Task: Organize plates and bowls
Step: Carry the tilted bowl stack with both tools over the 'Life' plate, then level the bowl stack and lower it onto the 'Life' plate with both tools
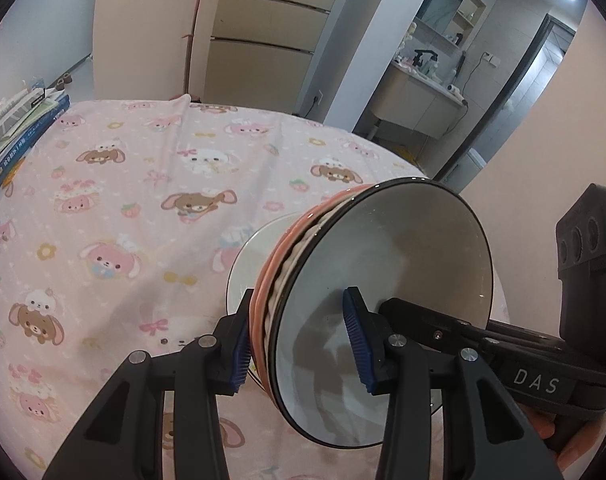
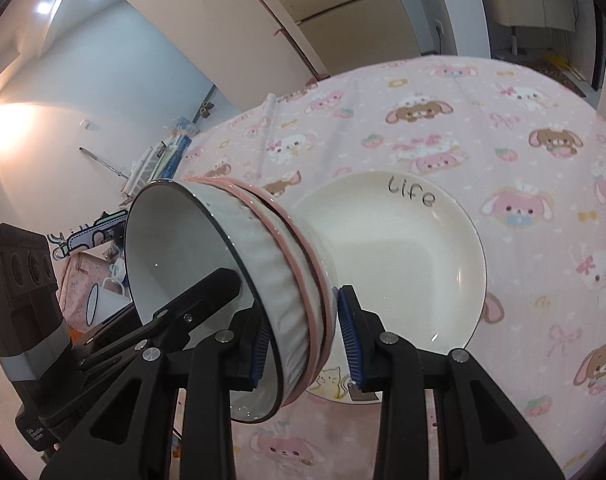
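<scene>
Bowl stack: three nested bowls [image 1: 367, 280], tipped on their side in the air above the table; the innermost is white with a thin dark rim, the two outside it have pink rims.
Left gripper [image 1: 301, 340]: partly closed on the stack's rim; one blue pad lies inside the white bowl, the other presses the outer wall of the pink bowl, so all three walls sit between the pads.
Right gripper [image 2: 307, 340]: also partly closed on the stack [image 2: 239, 280], at the opposite side of the rim; one pad is inside the white bowl, the other against the outermost bowl's wall.
Other tool in view: each camera sees the opposite gripper's black fingers reaching into the bowl's mouth.
Plate [image 2: 403, 256]: a white dish with "Life" written near its rim, flat on the table just beyond and under the stack's base; whether the stack touches it I cannot tell.
Surface: a round table under a pink tablecloth [image 1: 115, 200] printed with cartoon rabbits and bears, slightly wrinkled.
Books [image 1: 19, 124]: a pile at the table's far left edge.
Room: beige cabinet doors [image 1: 263, 40] behind the table, a washbasin counter [image 1: 419, 84] with small items to the right, ceiling spotlights.
</scene>
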Tool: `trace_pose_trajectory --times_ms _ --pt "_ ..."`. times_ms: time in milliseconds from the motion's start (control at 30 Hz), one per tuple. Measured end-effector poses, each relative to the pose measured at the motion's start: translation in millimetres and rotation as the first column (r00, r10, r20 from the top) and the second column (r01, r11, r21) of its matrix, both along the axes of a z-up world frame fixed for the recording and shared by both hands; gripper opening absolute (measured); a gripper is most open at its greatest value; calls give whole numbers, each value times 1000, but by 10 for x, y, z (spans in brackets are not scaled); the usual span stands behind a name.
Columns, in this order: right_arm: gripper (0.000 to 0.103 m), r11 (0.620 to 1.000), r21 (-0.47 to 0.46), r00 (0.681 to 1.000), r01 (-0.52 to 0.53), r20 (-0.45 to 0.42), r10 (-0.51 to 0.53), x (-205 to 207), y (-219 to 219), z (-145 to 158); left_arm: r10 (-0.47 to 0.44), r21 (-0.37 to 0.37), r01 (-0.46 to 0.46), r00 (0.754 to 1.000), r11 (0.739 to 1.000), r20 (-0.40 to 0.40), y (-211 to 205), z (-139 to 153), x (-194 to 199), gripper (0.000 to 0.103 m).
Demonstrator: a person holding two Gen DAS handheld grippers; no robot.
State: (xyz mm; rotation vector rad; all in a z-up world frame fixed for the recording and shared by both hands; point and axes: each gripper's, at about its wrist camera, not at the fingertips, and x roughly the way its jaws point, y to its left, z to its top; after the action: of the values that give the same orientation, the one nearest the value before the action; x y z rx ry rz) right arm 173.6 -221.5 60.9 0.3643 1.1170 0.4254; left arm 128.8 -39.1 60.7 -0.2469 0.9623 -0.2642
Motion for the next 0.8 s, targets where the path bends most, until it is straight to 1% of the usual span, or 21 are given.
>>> trace_pose_trajectory --times_ms 233,367,800 --pt "32 1000 -4 999 11 -49 -11 -3 -73 -216 -26 4 26 998 1000 -58 -87 -205 57 44" --pt "32 1000 -7 997 16 -69 -17 3 -121 -302 -37 4 37 997 999 -75 -125 -281 73 44" --pt "32 999 -9 993 44 -107 -44 50 -267 -426 -63 3 64 991 998 -115 -275 -411 186 44"
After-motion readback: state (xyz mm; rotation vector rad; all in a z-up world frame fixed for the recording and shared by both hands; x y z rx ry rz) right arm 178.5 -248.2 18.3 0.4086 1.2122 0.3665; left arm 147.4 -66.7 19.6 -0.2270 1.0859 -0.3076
